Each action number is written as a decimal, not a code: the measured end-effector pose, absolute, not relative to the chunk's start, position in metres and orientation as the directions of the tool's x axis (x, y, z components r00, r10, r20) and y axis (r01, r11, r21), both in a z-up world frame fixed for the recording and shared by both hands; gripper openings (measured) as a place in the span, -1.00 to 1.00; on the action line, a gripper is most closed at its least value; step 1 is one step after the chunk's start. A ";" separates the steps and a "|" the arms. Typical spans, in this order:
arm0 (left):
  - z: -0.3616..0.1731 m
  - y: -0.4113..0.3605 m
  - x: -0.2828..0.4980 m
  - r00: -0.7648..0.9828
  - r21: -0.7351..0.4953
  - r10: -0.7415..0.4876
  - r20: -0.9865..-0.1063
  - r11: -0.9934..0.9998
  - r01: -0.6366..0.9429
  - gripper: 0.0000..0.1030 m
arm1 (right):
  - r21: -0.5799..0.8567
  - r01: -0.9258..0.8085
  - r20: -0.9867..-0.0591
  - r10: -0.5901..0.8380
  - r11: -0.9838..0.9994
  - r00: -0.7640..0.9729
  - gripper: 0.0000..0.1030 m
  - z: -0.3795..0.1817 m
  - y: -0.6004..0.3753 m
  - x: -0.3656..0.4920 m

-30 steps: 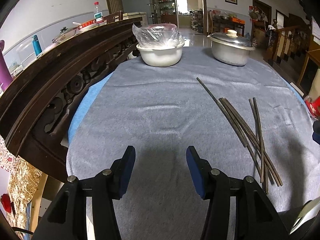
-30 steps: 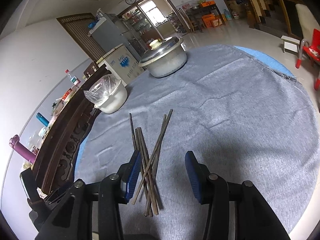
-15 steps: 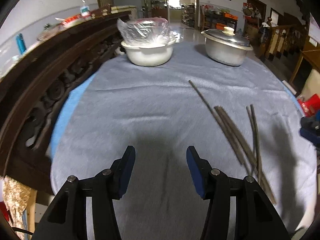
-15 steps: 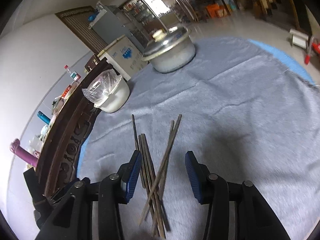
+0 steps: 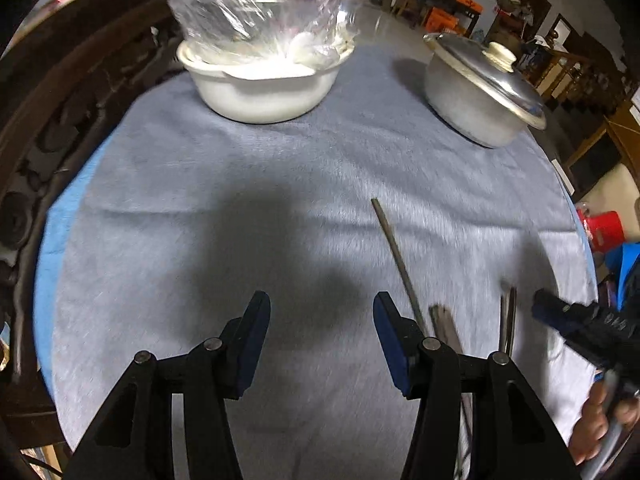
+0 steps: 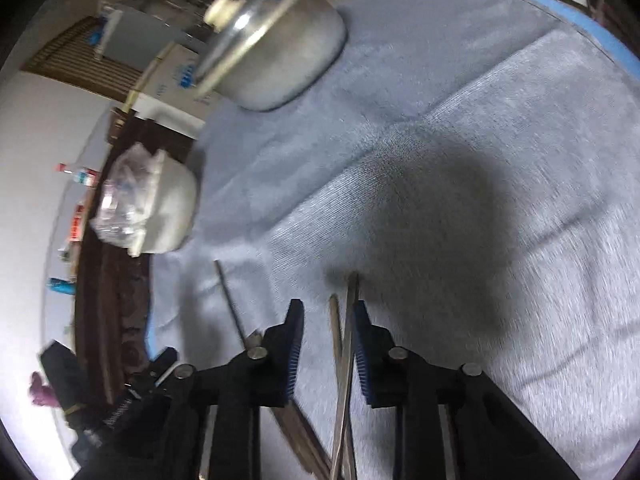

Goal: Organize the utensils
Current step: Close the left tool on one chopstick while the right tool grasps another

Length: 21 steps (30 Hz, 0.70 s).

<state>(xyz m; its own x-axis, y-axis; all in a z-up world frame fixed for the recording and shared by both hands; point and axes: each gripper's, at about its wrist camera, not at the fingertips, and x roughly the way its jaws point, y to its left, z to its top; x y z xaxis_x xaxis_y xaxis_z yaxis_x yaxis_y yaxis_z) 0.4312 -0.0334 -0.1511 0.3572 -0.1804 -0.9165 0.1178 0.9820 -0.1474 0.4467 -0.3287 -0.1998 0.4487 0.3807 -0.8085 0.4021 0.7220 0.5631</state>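
Several dark chopsticks lie on the grey cloth. In the right wrist view two chopsticks (image 6: 345, 344) run between my right gripper's (image 6: 326, 316) blue pads, which are partly closed around them but still apart; another chopstick (image 6: 231, 304) lies left of the gripper. In the left wrist view one chopstick (image 5: 396, 256) points away beside the right finger of my open, empty left gripper (image 5: 320, 308); others (image 5: 508, 320) lie further right, near the right gripper (image 5: 576, 324).
A white bowl covered with clear plastic (image 5: 260, 68) and a lidded metal pot (image 5: 480, 88) stand at the far side of the table. A dark carved wooden rail (image 5: 36, 120) runs along the left edge. The table's right edge (image 5: 576, 216) is close.
Both grippers have moved forward and lower toward the table. The right gripper has narrowed its jaws and now straddles two chopsticks. The left gripper stays open.
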 end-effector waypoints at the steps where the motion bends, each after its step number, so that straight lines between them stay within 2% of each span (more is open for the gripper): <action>1: -0.153 -0.036 0.438 0.346 -0.150 -0.182 -0.920 0.982 0.117 0.06 | 0.537 0.420 -0.827 0.359 0.731 0.433 -0.61 -0.203 -0.327 0.451; 7: -0.160 -0.052 0.469 0.275 -0.190 -0.216 -0.937 0.975 0.117 0.06 | 0.414 0.454 -0.896 0.266 0.789 0.355 -0.81 -0.213 -0.315 0.466; 13: -0.175 -0.069 0.494 0.215 -0.212 -0.221 -0.951 0.975 0.067 0.06 | 0.302 0.393 -0.925 0.166 0.869 0.343 -0.85 -0.209 -0.296 0.470; 18: -0.194 -0.080 0.515 0.177 -0.233 -0.231 -0.957 0.972 0.013 0.06 | 0.301 0.365 -0.917 0.162 0.881 0.365 -0.85 -0.210 -0.294 0.467; 20: -0.193 -0.085 0.517 0.210 -0.215 -0.214 -0.954 0.976 0.018 0.00 | 0.320 0.359 -0.908 0.176 0.876 0.379 -0.86 -0.210 -0.296 0.464; 21: -0.195 -0.090 0.518 0.202 -0.220 -0.223 -0.954 0.975 0.034 -0.25 | 0.337 0.356 -0.901 0.190 0.872 0.389 -0.86 -0.211 -0.299 0.462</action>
<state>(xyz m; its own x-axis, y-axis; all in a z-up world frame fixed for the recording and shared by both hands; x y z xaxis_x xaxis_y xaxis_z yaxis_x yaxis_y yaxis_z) 0.5175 -0.0898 -0.1948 0.2019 -0.2227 -0.9537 0.0341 0.9748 -0.2204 0.4624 -0.2985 -0.2110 0.3894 0.1897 -0.9013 0.3556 0.8717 0.3371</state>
